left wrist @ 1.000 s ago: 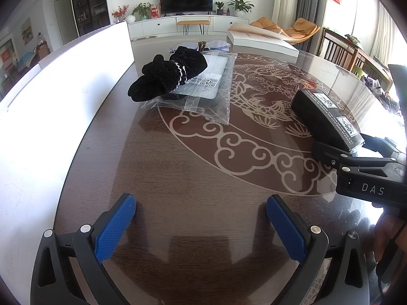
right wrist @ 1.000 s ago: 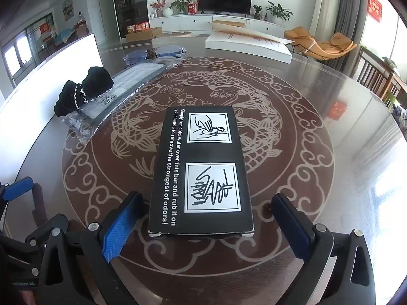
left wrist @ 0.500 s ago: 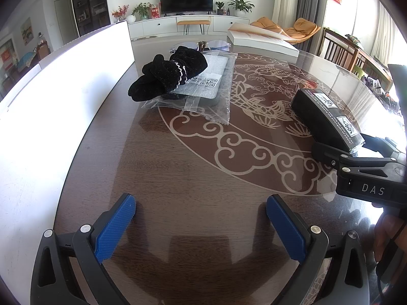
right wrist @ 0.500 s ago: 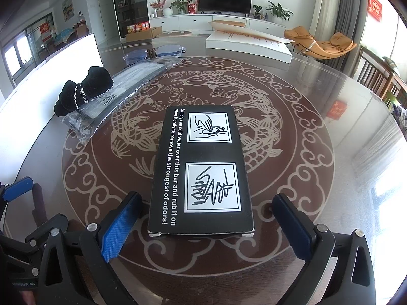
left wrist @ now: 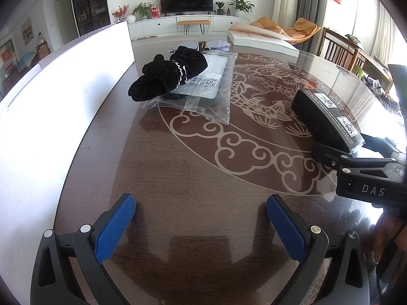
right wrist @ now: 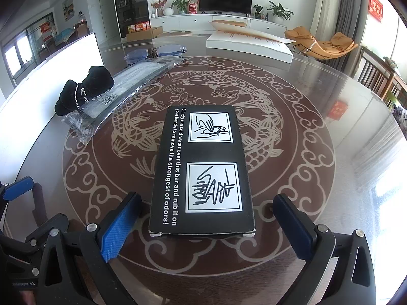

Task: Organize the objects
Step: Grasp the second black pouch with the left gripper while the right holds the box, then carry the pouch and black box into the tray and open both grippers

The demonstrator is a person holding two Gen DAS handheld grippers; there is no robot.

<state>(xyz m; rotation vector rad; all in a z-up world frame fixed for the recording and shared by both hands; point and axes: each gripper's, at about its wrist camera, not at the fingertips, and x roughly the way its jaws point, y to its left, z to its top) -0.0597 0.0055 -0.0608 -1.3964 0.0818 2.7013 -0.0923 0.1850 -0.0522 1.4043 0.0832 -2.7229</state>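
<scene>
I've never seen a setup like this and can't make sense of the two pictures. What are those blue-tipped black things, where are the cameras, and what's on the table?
There is no robot: a person holds a two-finger grasping tool in each hand, each with a fisheye camera looking along its blue-padded fingers. One picture is from the left tool, the other from the right tool. Both are open and hold nothing. On the glass-topped table lies a black box with printed instructions, its near end between the right tool's fingers. Farther left, black knitted gloves rest on a flat item in a clear plastic bag. A white board stands along the left edge.
</scene>
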